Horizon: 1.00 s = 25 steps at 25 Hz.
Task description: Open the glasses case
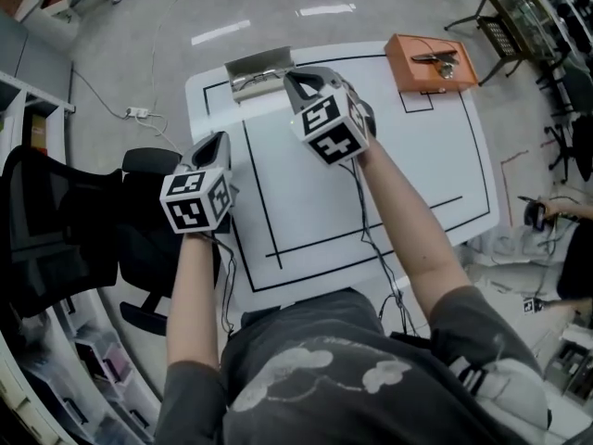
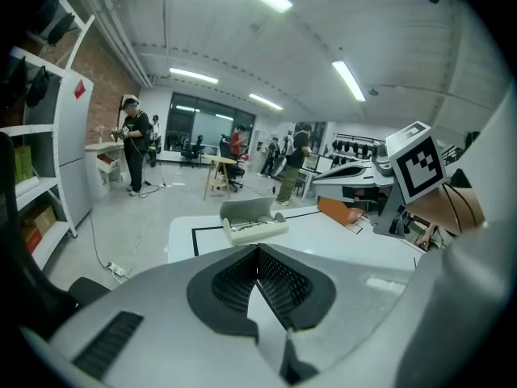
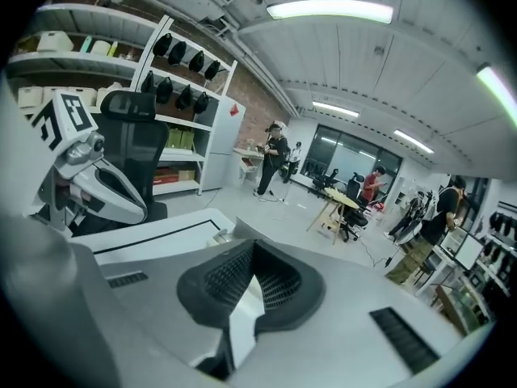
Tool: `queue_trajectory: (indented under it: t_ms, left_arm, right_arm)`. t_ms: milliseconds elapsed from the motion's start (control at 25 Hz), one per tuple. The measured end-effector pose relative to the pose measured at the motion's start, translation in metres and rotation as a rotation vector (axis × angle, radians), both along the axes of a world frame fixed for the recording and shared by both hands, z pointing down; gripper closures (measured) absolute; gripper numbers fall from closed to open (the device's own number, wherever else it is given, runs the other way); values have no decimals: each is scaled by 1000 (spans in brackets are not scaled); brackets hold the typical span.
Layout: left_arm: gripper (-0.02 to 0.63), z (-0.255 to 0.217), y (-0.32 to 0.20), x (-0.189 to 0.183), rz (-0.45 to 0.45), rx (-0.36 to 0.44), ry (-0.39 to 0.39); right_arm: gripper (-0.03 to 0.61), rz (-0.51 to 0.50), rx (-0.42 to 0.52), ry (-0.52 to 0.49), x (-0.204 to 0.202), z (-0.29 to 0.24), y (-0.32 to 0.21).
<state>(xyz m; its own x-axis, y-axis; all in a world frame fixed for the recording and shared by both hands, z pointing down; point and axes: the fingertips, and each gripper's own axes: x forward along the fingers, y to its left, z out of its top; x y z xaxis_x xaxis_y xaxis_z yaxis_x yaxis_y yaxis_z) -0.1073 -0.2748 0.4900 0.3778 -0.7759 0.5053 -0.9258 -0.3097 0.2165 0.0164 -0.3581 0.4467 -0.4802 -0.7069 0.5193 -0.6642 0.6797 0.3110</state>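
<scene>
Grey workshop floor is spreading around the white worktop (image 1: 306, 202) with its black lines. I am holding my left tool (image 2: 257, 253) with its jaws pressed together, gripping nothing, raised over the worktop's near left part. My right tool (image 3: 252, 249) is likewise closed tight and empty, and its tip is hanging just beside the glasses case (image 1: 259, 70); whether it is touching the case I cannot tell. The glasses case is lying open at the worktop's far edge, with its lid standing up. An orange box (image 1: 431, 61) is sitting at the far right corner, well apart from the case. A black office chair (image 1: 56, 221) is standing on the floor to my left.
</scene>
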Motion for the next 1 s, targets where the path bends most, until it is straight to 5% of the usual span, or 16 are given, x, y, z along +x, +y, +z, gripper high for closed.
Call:
queue_trajectory:
  t_ms: [1000]
  left_arm:
    - [612, -48, 126, -38, 98, 93, 43]
  right_arm:
    - [580, 71, 21, -89, -44, -55, 159]
